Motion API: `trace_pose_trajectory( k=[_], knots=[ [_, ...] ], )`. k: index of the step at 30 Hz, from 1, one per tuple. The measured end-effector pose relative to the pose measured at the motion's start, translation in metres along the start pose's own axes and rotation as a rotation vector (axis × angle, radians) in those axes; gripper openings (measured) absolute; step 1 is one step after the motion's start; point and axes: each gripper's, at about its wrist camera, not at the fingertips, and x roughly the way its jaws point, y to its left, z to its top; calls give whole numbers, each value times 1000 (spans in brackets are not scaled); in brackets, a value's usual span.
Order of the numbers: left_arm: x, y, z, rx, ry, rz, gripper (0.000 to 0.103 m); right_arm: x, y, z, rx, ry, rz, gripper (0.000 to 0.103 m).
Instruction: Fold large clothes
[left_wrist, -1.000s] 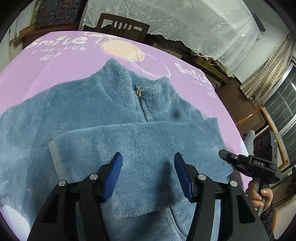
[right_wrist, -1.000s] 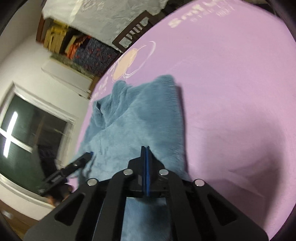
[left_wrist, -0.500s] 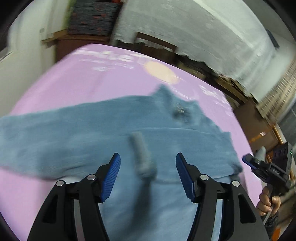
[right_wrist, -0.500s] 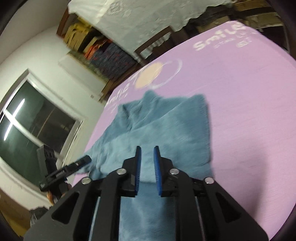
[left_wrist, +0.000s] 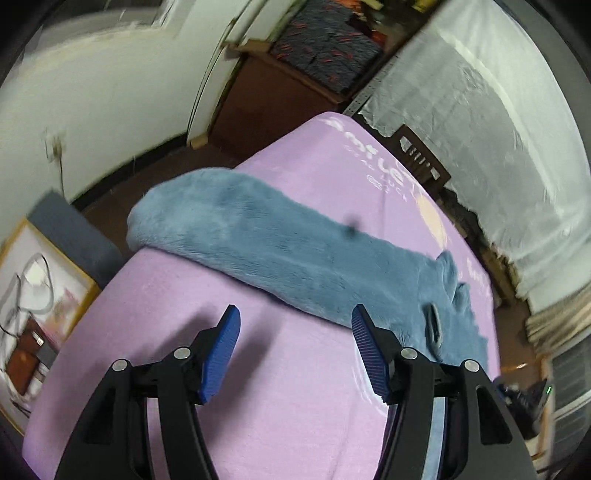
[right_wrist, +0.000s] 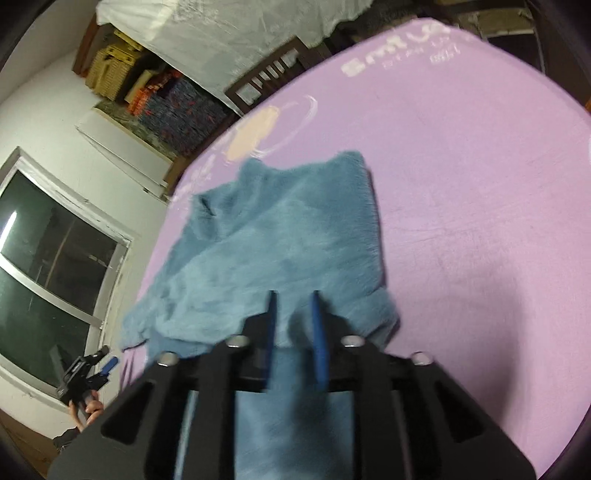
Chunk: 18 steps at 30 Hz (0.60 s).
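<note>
Blue fleece jacket (left_wrist: 295, 254) lying on purple table cover (left_wrist: 295, 398), sleeve overhanging far-left edge. Left gripper (left_wrist: 293, 350) gaping, empty, hovering over bare near-left cover. Right gripper (right_wrist: 293, 325) jaws just opening, slightly parted, nothing between, above jacket. Right side lying bare.

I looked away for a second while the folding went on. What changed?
The right tool has just been opening, releasing the folded sleeve onto the blue fleece jacket. The left tool swung off the jacket toward the outstretched sleeve, open and empty. The jacket stays flat on the purple cover.
</note>
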Motion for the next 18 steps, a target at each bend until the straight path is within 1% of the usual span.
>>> trace_pose_trajectory(
  k=[2,5,6,7,11,14,15,17,18],
  knots=[
    [8,10,5,-47,19,-28,63,-12,14,-9,-18,-19,16,28],
    [25,13,8,-88,46,-41,63,-25,29,-18,-40,-43,27,35],
    [28,13,10,-94,40,-39,66,-29,35,-22,-47,-52,29,38],
    [28,13,11,-96,25,-34,69,-32,38,-24,-49,-56,31,40],
    [36,9,20,-134,1,-17,78,-31,50,-29,-62,-51,38,40],
    [36,10,27,-164,-46,8,78,-20,56,-28,-94,-38,8,40],
    [34,12,28,-175,-63,7,76,-14,58,-29,-107,-29,-5,40],
    [26,19,29,-211,-106,-22,76,-2,59,-29,-136,-14,-33,40],
    [20,22,30,-224,-132,-21,76,8,57,-28,-161,-7,-73,40]
  ],
)
